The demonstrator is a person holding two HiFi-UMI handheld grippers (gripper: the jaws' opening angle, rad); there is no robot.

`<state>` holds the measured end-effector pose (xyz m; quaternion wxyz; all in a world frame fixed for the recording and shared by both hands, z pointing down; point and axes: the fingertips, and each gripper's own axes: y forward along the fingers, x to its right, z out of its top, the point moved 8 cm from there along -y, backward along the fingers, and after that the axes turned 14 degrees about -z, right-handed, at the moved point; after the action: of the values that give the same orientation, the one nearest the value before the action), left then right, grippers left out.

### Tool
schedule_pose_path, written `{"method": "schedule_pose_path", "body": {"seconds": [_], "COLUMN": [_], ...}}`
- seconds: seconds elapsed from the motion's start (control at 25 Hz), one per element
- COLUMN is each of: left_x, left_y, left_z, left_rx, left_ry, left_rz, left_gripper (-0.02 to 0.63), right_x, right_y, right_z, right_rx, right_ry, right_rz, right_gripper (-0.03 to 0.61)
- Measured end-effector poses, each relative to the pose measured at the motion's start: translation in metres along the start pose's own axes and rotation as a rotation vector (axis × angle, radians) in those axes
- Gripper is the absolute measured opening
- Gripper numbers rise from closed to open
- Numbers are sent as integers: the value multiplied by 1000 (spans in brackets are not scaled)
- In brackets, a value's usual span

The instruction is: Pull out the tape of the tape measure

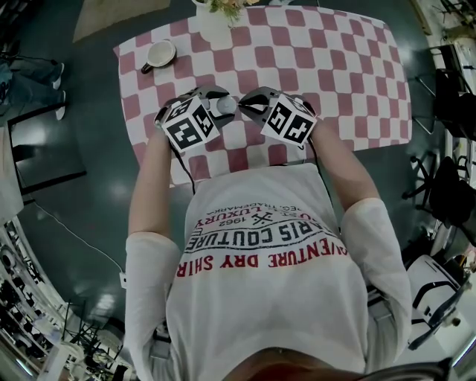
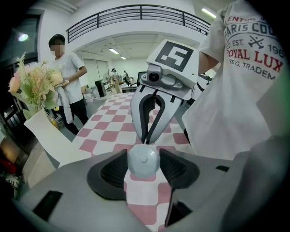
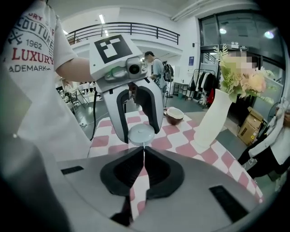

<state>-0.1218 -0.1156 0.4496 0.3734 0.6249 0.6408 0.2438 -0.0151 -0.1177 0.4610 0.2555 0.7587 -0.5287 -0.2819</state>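
My left tool (image 2: 143, 168) hugs round grey tape measure (image 1: 226, 106) by its sides, over checkered tabletop (image 1: 335, 67). My right tool (image 3: 144, 157) pinched tight on thin tape (image 3: 144, 147), right beside round case.

This is a large open-plan workspace, an office or a lab. A railed mezzanine (image 2: 136, 11) runs under ceiling strip lights (image 2: 209, 12). Office chairs (image 1: 446, 186) stand on the dark polished floor (image 1: 89, 186) at the right. One table wears a checked tablecloth (image 1: 327, 67) with a flower vase (image 3: 211, 121) at its far edge.
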Motion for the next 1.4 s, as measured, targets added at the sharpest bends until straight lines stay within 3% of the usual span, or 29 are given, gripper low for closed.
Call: {"method": "schedule_pose_path", "body": {"seconds": [0.28, 0.44, 0.64, 0.84, 1.0, 1.4], "left_x": [3, 3, -2, -5, -3, 6], "left_y": [2, 1, -6, -18, -25, -32], "left_z": [4, 4, -3, -7, -14, -21], "left_rx": [-10, 12, 20, 116, 117, 142], "left_ry": [17, 1, -45, -130, -167, -209], "left_rz": [-5, 13, 92, 204, 289, 338], "left_gripper": [238, 238, 238, 238, 236, 236], "right_x": [-4, 0, 13, 25, 30, 33], "right_y": [-2, -4, -8, -20, -27, -38], "right_z": [0, 1, -6, -4, -11, -23], "right_rx": [4, 1, -37, -41, -56, -78], "right_ry": [-53, -33, 14, 114, 180, 239], "right_rz": [10, 7, -81, -192, -283, -356], "right_gripper": [34, 32, 31, 31, 31, 31]}}
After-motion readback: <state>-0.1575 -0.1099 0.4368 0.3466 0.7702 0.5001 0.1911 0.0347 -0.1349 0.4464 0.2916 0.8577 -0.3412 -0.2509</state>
